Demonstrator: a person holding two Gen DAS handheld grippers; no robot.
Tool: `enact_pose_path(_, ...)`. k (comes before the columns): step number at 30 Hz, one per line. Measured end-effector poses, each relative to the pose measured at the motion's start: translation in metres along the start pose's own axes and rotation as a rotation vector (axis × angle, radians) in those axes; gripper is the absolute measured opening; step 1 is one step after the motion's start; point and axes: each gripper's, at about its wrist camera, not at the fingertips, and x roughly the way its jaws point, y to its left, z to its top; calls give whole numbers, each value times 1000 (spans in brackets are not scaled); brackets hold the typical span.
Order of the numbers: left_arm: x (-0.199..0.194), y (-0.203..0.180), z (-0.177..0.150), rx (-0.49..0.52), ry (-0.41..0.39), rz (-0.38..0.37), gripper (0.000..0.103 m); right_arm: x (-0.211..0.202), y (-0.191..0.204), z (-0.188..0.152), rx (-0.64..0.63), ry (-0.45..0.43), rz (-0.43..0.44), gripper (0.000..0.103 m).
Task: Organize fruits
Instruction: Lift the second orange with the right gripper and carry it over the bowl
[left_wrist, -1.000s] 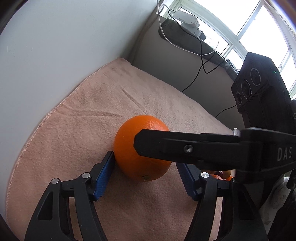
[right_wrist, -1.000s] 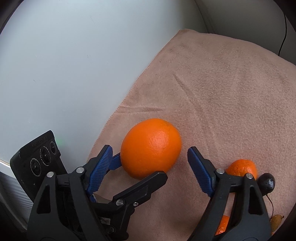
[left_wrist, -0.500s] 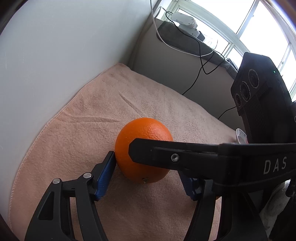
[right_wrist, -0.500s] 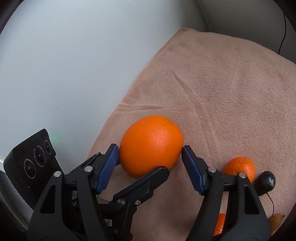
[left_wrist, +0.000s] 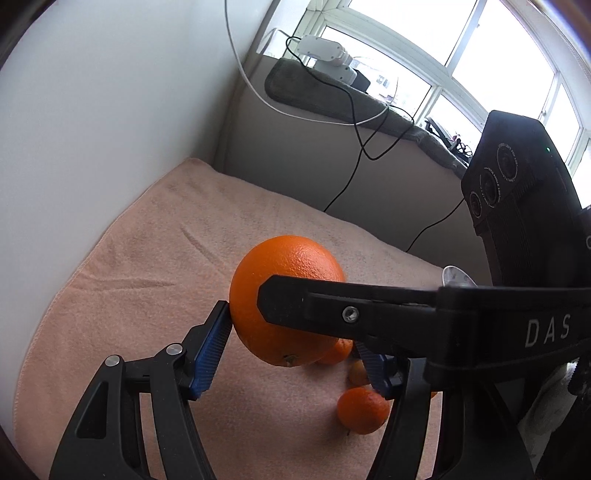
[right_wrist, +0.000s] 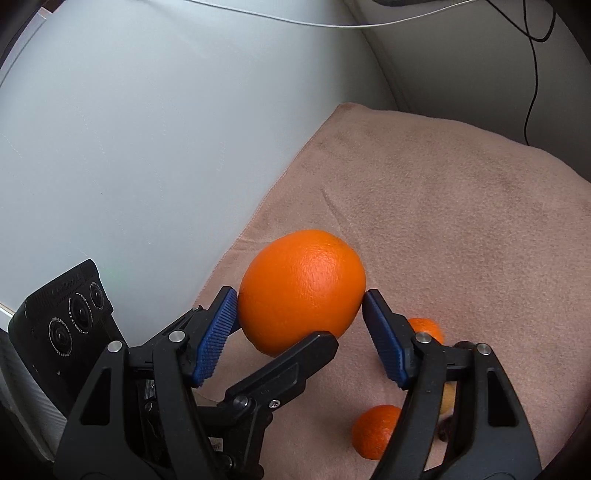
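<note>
Two grippers clamp one orange at once: the right gripper has its blue pads pressed on the fruit's left and right sides, and the left gripper grips it crosswise, with one pad plainly touching and the other largely hidden behind the right gripper's black finger. Neither is wide or narrow; both are closed about halfway, on the orange. The fruit seems to hang clear of the towel, judging by the gap under it in the left wrist view, so the step in hand looks like the lift and carry of the big orange. Just beyond and below it lie smaller fruits: a mandarin near the right finger, another partly hidden behind it, and some dark and yellowish bits too hidden to name. Farther off the towel runs to a white wall, with cables and a window behind. Next, both hands must travel together at matched speed so the fruit does not twist loose; no bowl or tray is in view, so the destination cannot be told.
</note>
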Motion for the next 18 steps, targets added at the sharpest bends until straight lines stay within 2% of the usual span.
enact_pose_path(18,40,-104,25,130,-1,-94,65,-106,-77,-6,86,-138,-50,73)
